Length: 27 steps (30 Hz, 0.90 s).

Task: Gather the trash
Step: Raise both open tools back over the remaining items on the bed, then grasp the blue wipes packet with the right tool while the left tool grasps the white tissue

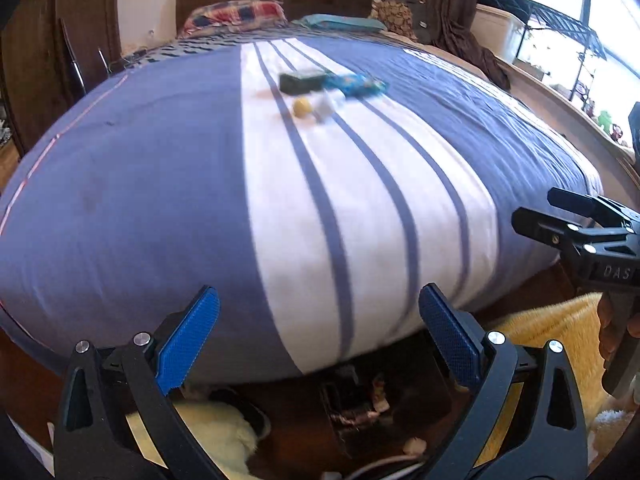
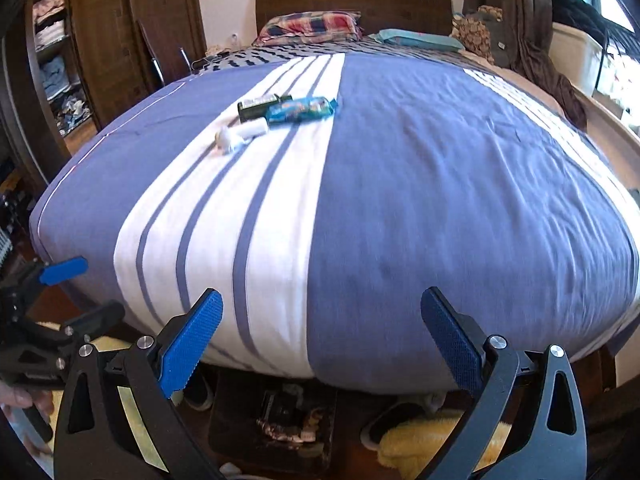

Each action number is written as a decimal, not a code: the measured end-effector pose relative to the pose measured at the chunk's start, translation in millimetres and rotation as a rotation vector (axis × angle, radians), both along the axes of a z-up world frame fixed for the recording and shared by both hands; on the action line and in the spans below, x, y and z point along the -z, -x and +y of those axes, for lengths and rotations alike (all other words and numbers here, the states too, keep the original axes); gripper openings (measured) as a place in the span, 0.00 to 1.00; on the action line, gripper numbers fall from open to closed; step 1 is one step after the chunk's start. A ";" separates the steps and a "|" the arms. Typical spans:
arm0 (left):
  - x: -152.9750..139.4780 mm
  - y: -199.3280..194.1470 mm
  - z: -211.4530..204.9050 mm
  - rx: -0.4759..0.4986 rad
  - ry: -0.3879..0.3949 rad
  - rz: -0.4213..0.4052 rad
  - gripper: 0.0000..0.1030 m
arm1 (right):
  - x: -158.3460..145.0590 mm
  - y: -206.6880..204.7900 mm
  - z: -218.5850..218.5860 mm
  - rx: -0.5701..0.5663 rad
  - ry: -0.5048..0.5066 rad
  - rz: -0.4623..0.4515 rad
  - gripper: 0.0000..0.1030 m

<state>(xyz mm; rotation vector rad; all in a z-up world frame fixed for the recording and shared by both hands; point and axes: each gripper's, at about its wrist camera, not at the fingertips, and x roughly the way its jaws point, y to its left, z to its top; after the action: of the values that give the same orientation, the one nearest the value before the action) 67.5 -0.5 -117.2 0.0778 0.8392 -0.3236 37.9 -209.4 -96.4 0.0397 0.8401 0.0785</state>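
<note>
Trash lies in a cluster on the white striped band of the bed cover (image 1: 132,184), far from me. It is a dark box (image 1: 301,81) (image 2: 260,107), a blue snack wrapper (image 1: 355,84) (image 2: 301,109), a small yellow object (image 1: 302,107) and a white crumpled piece (image 1: 326,107) (image 2: 241,134). My left gripper (image 1: 319,334) is open and empty at the foot of the bed. My right gripper (image 2: 322,334) is open and empty beside it, and shows in the left wrist view (image 1: 576,220). The left gripper also shows in the right wrist view (image 2: 60,296).
Pillows (image 2: 310,24) and a wooden headboard (image 2: 352,0) are at the far end. A wardrobe (image 2: 100,40) stands left, a window shelf (image 1: 560,60) right. Below the bed's foot lie a yellow rug (image 1: 552,320), shoes (image 2: 384,424) and clutter (image 2: 288,416) on the floor.
</note>
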 end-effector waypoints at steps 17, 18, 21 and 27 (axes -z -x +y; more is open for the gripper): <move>-9.8 -101.6 -16.8 0.013 -0.015 0.022 0.91 | -11.7 -122.3 -0.1 0.024 0.014 -0.014 0.97; -10.1 -106.1 -18.6 0.015 -0.016 0.022 0.90 | -11.9 -131.8 -1.9 0.028 0.011 -0.011 0.97; -10.9 -120.0 -25.0 0.022 -0.014 0.026 0.87 | -14.4 -155.9 -2.3 0.024 0.005 -0.012 0.97; -9.3 -144.6 -37.9 0.039 0.002 0.039 0.73 | -10.1 -205.3 14.3 -0.010 -0.002 0.017 0.97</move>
<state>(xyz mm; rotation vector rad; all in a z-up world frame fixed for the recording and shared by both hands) 212.2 -38.5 -107.9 0.0863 0.8767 -0.3633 243.2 -195.1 -86.3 0.0386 0.8575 0.0884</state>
